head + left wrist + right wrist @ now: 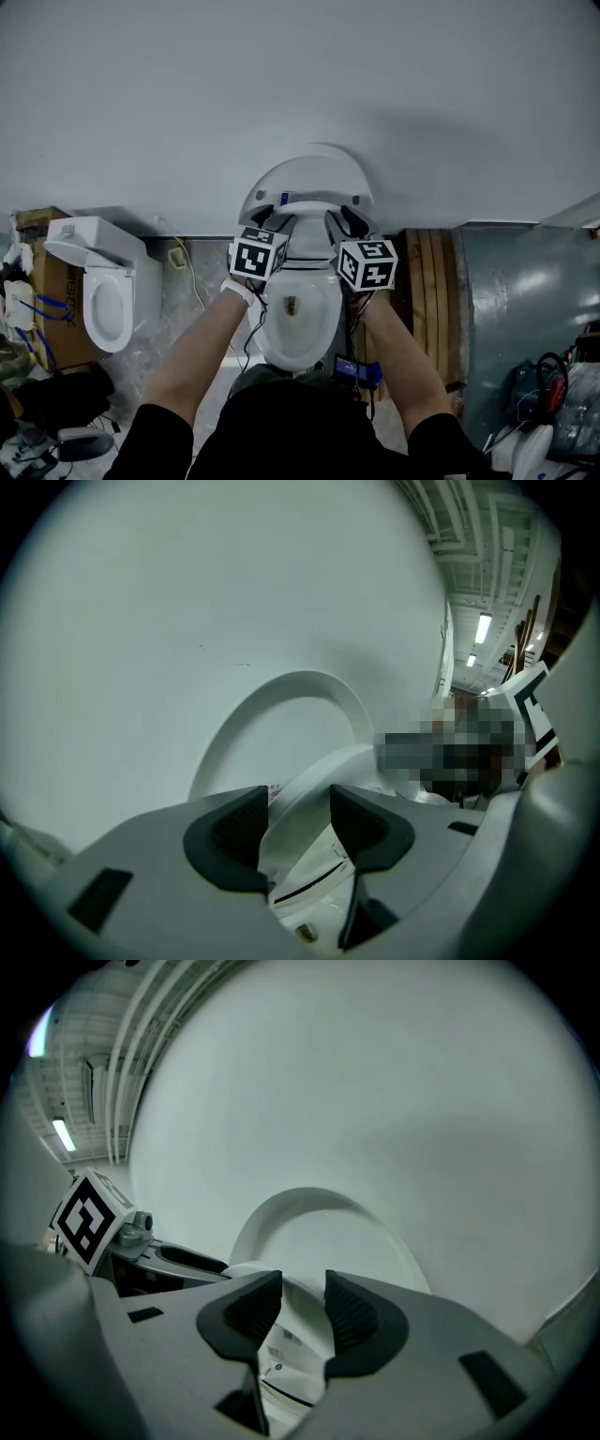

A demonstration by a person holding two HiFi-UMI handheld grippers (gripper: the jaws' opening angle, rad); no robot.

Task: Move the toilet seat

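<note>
A white toilet stands against the wall straight below me, its lid [309, 173] raised against the wall and its bowl [298, 314] toward me. The toilet seat [309, 251] is lifted between the lid and the bowl. My left gripper [281, 225] grips the seat's left side and my right gripper [343, 223] its right side, both near the hinge. In the left gripper view the seat's white rim [305, 799] fills the gap of the left gripper [298, 822], with the lid [300, 691] behind. In the right gripper view the seat [302, 1327] sits between the pads of the right gripper [303, 1302].
A second white toilet [98, 281] stands on the floor at the left, beside a cardboard box [52, 309]. Wooden boards [431, 281] lean just right of the toilet, then a green panel [525, 300]. Cables and tools [548, 384] lie at the lower right.
</note>
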